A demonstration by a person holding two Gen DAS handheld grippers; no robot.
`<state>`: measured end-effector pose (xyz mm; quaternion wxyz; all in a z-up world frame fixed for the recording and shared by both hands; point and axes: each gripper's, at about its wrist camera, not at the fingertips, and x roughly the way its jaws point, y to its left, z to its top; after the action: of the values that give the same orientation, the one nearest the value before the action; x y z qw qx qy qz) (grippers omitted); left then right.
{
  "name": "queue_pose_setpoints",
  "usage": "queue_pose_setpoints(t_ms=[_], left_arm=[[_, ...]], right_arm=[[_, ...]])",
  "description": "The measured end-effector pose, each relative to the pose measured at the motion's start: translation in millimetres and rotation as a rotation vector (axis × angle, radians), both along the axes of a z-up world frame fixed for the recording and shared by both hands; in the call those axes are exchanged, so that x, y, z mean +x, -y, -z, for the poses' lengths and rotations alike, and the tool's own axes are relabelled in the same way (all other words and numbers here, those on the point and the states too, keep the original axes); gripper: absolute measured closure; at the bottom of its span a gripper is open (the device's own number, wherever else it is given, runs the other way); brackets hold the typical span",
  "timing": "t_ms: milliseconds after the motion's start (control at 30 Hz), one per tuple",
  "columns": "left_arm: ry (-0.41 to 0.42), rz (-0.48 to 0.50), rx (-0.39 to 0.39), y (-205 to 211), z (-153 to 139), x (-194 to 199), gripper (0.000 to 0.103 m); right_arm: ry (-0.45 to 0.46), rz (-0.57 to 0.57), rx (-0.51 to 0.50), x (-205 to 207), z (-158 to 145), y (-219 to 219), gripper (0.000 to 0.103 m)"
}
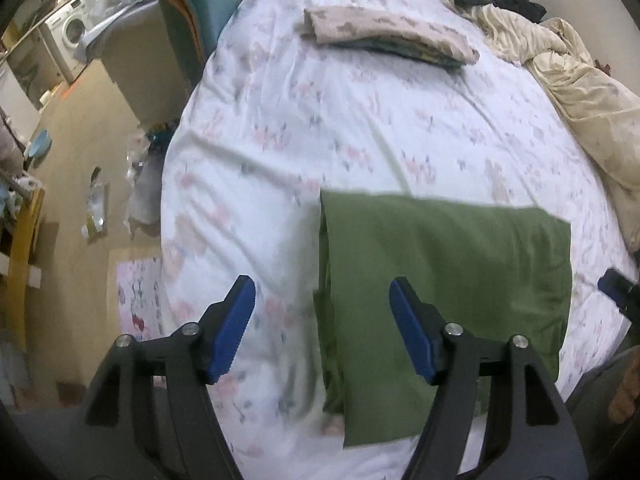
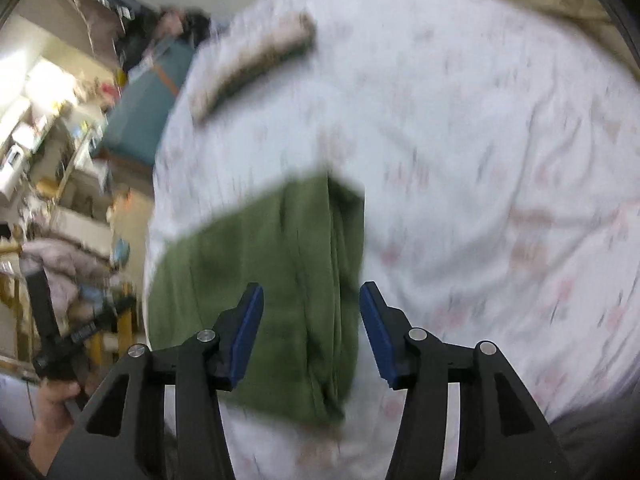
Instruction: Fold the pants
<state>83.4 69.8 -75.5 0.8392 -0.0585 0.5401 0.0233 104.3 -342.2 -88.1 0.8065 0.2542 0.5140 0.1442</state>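
Observation:
Green pants (image 1: 440, 280) lie folded into a flat rectangle on the floral bed sheet (image 1: 320, 128). My left gripper (image 1: 322, 292) hovers above the pants' left edge, open, with nothing between its blue pads (image 1: 234, 332). In the right wrist view the same green pants (image 2: 272, 280) lie below my right gripper (image 2: 311, 296), which is open above their right edge and grips nothing. The other gripper's blue tip (image 1: 614, 286) shows at the right edge of the left wrist view. The right wrist view is blurred.
A folded beige patterned garment (image 1: 384, 36) lies at the far side of the bed. A crumpled cream blanket (image 1: 580, 92) with dark clothes on it fills the far right. Left of the bed is floor with clutter, a washing machine (image 1: 68, 36) and a yellow wooden frame (image 1: 20, 256).

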Motion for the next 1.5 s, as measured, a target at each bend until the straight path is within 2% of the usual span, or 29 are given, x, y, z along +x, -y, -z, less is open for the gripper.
queue_pose_setpoints(t_ms=[100, 200, 267, 300, 333, 367, 400, 433, 533, 600, 700, 767, 800, 833, 900, 933, 1000, 1033, 1100, 1133, 1167, 1233, 1300, 1400, 1500], left_arm=[[-0.031, 0.008, -0.040, -2.1, 10.9, 23.9, 0.037], [-0.109, 0.020, -0.110, -0.9, 33.8, 49.5, 0.038], [-0.112, 0.020, -0.180, -0.7, 44.8, 59.9, 0.054], [-0.105, 0.035, -0.214, 0.4, 47.1, 63.2, 0.079], [-0.102, 0.041, -0.218, 2.0, 48.2, 64.6, 0.100], [-0.092, 0.045, -0.207, 3.0, 46.9, 65.2, 0.100], [-0.075, 0.055, -0.210, 4.3, 43.7, 65.6, 0.101], [-0.063, 0.065, -0.217, 5.4, 40.6, 66.3, 0.102], [0.027, 0.092, -0.200, 5.4, 20.6, 70.6, 0.102], [0.015, 0.089, -0.210, 6.2, 25.8, 76.9, 0.102], [0.005, 0.099, -0.144, 15.3, 34.7, 80.2, 0.099], [-0.024, 0.080, -0.082, 15.3, 39.9, 80.3, 0.096], [-0.031, 0.061, -0.067, 13.3, 40.9, 79.1, 0.092], [-0.026, 0.028, -0.035, 10.5, 39.3, 76.6, 0.082], [0.034, -0.023, 0.044, 7.5, 28.4, 68.3, 0.069], [0.075, -0.034, 0.065, 8.0, 21.3, 62.4, 0.069], [0.175, 0.027, 0.045, 24.0, 4.1, 48.2, 0.069], [0.189, 0.062, 0.020, 31.2, 1.4, 44.9, 0.069], [0.177, 0.166, -0.102, 49.6, 3.9, 40.8, 0.069], [0.140, 0.226, -0.164, 60.4, 12.5, 41.2, 0.069], [0.117, 0.258, -0.173, 68.3, 19.8, 42.1, 0.069], [0.097, 0.291, -0.089, 84.5, 36.3, 44.6, 0.071], [0.095, 0.310, -0.036, 94.0, 48.4, 49.2, 0.071], [0.103, 0.290, -0.039, 95.8, 60.5, 58.9, 0.071], [0.108, 0.268, -0.063, 93.6, 73.8, 56.1, 0.070]], right_arm=[[-0.010, -0.033, 0.053, 28.5, 2.7, -0.6, 0.050], [-0.028, -0.063, 0.012, 52.6, 13.3, -13.6, 0.050], [-0.063, -0.084, 0.025, 66.6, 26.7, -27.5, 0.050], [-0.077, -0.096, 0.034, 72.0, 33.3, -34.0, 0.051], [-0.073, -0.124, 0.044, 75.5, 36.5, -40.4, 0.059], [-0.059, -0.152, 0.018, 77.3, 36.6, -47.0, 0.080], [-0.050, -0.174, -0.018, 77.2, 37.5, -53.4, 0.093], [-0.037, -0.195, -0.043, 76.5, 35.5, -57.5, 0.101], [-0.003, -0.149, -0.088, 74.4, 29.7, -51.9, 0.102], [-0.063, -0.098, -0.050, 77.4, 43.4, -39.7, 0.102], [-0.139, -0.133, -0.060, 78.6, 65.7, -46.9, 0.100], [-0.140, -0.107, -0.061, 76.8, 63.9, -43.0, 0.088], [-0.133, -0.091, -0.075, 75.2, 59.6, -39.6, 0.081], [-0.113, -0.072, -0.106, 73.2, 52.5, -35.9, 0.073], [-0.044, -0.055, -0.182, 69.7, 35.2, -34.1, 0.073], [0.013, -0.053, -0.207, 66.4, 22.7, -36.5, 0.073], [0.093, -0.097, -0.184, 64.7, 8.1, -49.6, 0.073], [0.115, -0.139, -0.156, 64.8, 4.2, -59.8, 0.073], [0.123, -0.245, -0.069, 67.6, 5.0, -85.0, 0.073], [0.111, -0.291, -0.048, 68.6, 10.8, -98.8, 0.073], [0.103, -0.321, -0.049, 68.4, 15.7, -107.5, 0.073], [0.072, -0.365, -0.194, 68.1, 33.7, -129.4, 0.079], [0.069, -0.360, -0.306, 68.1, 48.6, -138.0, 0.080], [0.059, -0.332, -0.390, 70.6, 65.1, -135.1, 0.080], [0.053, -0.307, -0.398, 72.0, 77.7, -126.0, 0.080]])
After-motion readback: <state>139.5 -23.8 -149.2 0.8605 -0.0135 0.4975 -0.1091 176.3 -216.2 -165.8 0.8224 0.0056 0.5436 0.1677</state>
